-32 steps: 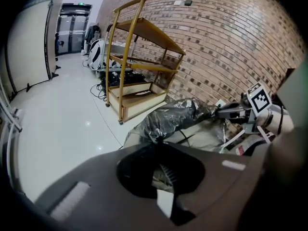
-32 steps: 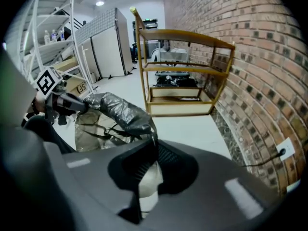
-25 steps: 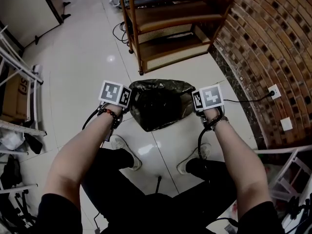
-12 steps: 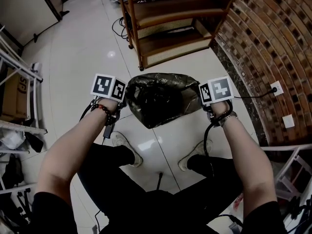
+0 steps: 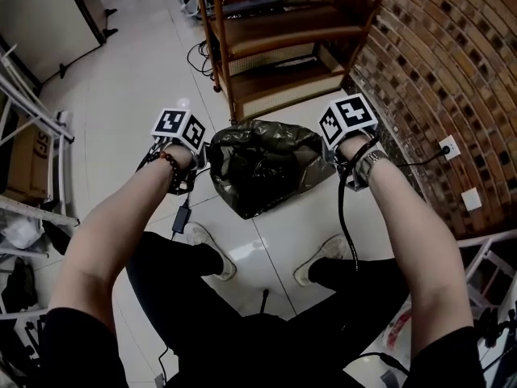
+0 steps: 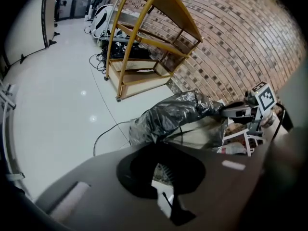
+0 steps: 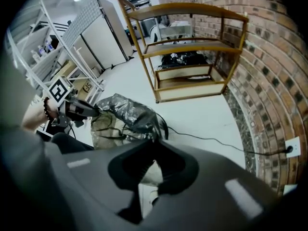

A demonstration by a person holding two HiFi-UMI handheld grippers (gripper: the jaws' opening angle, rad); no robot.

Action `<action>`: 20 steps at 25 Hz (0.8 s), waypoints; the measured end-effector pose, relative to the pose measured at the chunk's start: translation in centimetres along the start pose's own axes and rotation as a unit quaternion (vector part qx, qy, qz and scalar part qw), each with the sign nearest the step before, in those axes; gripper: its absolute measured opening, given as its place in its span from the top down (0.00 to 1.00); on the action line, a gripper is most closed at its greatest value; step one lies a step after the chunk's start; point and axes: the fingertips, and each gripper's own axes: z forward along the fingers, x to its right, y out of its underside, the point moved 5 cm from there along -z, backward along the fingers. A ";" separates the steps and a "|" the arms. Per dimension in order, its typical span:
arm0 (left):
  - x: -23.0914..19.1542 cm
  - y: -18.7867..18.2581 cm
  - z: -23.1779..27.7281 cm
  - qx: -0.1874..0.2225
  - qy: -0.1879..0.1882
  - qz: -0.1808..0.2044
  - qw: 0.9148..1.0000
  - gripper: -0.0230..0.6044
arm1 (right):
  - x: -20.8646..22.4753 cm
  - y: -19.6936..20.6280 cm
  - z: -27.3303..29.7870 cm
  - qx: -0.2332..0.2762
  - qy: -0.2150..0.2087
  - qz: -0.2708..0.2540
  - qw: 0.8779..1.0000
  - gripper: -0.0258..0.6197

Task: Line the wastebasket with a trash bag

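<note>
Pinching with your left gripper point(image 5: 202, 158): its jaws are pressed together on the left rim of the trash bag point(image 5: 260, 166). In the left gripper view the dark film runs straight out from them.
Your right gripper point(image 5: 329, 153): its jaws are pressed together too, nipping the bag's opposite rim. This claw points steeply down, marker cube uppermost.
Trash bag: dark, glossy, crinkled film, pulled taut between your two claws. It is draped over the top of the wastebasket point(image 6: 204, 131).
Wastebasket: it stands on the white tiled floor point(image 5: 137, 95), just ahead of your shoes point(image 5: 212, 250). From the head view the bag covers it. In both gripper views a pale side wall shows below the bag's hem.
Your arms: both reach forward, one on each side of the bag.
Beyond the bag: a wooden shelf unit point(image 5: 283, 39) stands near it.
At your right: a brick wall point(image 5: 436, 63) carries a wall socket point(image 5: 447, 147). A black cable point(image 5: 408, 163) runs from the socket toward your right wrist.
</note>
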 end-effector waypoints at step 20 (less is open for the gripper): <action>-4.3 -4.4 5.7 0.001 -0.098 0.075 0.992 0.88 | 3.6 -2.5 7.3 0.024 0.047 0.002 0.999 0.93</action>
